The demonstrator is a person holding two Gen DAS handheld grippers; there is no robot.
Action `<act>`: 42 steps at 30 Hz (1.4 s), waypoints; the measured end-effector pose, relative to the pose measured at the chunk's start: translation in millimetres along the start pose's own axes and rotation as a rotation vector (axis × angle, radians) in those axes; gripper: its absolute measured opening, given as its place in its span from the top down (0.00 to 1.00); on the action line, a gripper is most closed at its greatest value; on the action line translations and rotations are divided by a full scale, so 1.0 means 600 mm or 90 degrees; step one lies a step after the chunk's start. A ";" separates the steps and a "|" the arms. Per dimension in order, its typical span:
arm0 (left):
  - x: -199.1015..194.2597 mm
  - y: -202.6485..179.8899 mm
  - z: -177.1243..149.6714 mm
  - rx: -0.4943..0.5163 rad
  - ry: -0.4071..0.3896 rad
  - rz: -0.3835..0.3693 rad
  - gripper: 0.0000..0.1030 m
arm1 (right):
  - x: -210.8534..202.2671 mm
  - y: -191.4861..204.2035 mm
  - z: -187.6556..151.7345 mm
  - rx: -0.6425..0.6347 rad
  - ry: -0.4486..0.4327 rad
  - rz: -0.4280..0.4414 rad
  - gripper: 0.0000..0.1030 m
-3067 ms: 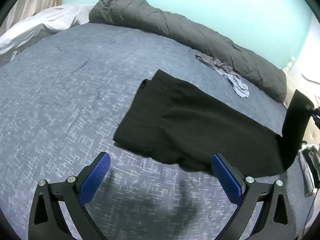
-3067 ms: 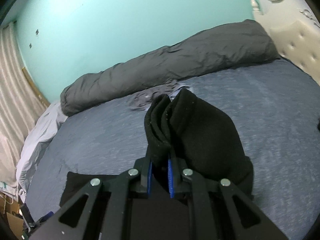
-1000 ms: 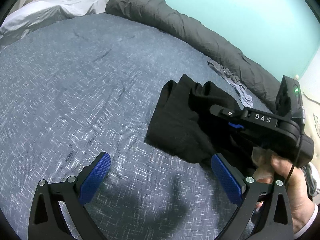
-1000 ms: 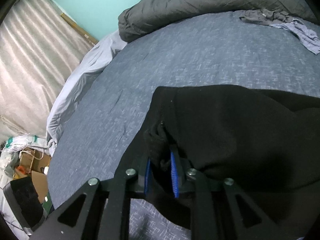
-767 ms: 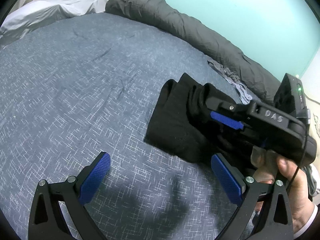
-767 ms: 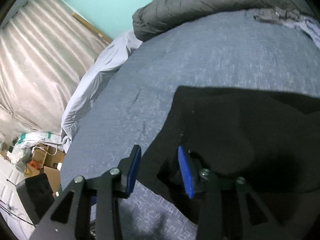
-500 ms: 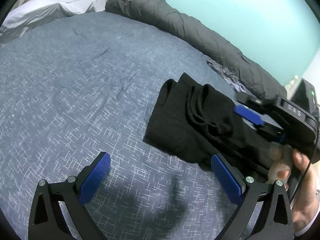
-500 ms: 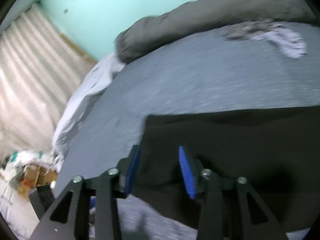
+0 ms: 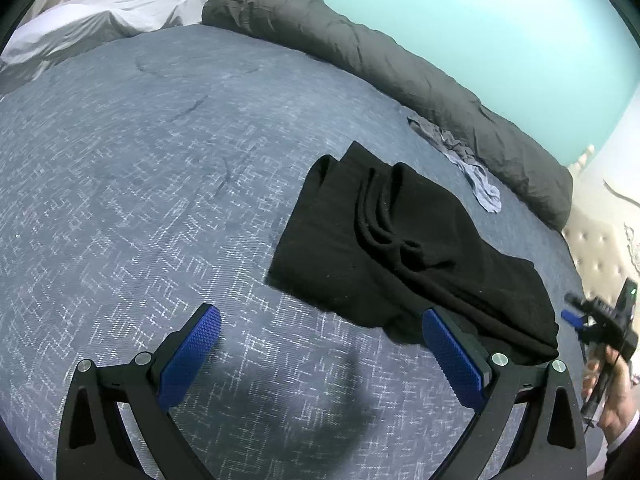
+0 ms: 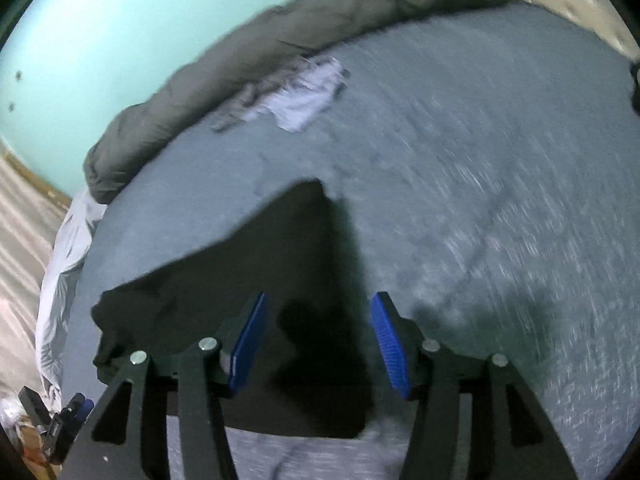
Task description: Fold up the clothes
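Note:
A black garment point(image 9: 400, 248) lies folded over itself on the blue-grey bed point(image 9: 140, 180), its doubled edge on top. My left gripper point(image 9: 320, 344) hangs open just in front of its near edge, nothing between the blue pads. My right gripper point(image 10: 316, 336) hovers over the garment's point(image 10: 248, 288) other end, jaws opening with no cloth pinched between them. In the left wrist view the right gripper point(image 9: 600, 320) shows at the far right, held in a hand point(image 9: 612, 384) beyond the garment's right end.
A rolled dark grey duvet point(image 9: 380, 56) lines the far side of the bed against the turquoise wall. A small crumpled grey garment point(image 9: 464, 160) lies in front of it. A pale sheet point(image 9: 100, 24) bunches at the far left. A padded headboard point(image 9: 596, 244) stands at the right.
My right gripper let go of the black garment's folded edge, opened, and swung away to the right end. The fold now rests on the garment. The left gripper stayed put.

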State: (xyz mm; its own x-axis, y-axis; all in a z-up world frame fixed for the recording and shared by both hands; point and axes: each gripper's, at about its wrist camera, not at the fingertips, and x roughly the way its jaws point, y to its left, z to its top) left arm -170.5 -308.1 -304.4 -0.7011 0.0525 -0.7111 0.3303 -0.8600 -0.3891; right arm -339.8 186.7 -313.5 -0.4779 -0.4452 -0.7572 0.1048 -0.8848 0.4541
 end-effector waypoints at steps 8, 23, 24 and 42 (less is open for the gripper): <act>0.018 -0.023 -0.004 0.019 0.013 0.001 0.00 | 0.052 0.000 -0.006 0.012 0.051 0.078 0.38; 0.025 -0.030 -0.005 0.022 0.014 0.004 0.00 | 0.084 0.043 -0.014 -0.049 0.086 0.086 0.76; 0.025 -0.032 -0.004 0.023 0.014 0.003 0.00 | 0.078 0.047 -0.012 -0.052 0.078 0.085 0.79; 0.041 -0.103 -0.006 0.064 0.018 -0.012 0.00 | -0.172 -0.056 0.121 -0.060 -0.070 0.001 0.83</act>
State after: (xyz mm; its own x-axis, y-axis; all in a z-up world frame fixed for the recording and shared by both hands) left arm -205.9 -251.8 -299.9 -0.6874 0.0820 -0.7216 0.2511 -0.9055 -0.3421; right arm -357.4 272.0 -216.6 -0.5702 -0.4329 -0.6982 0.1846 -0.8957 0.4046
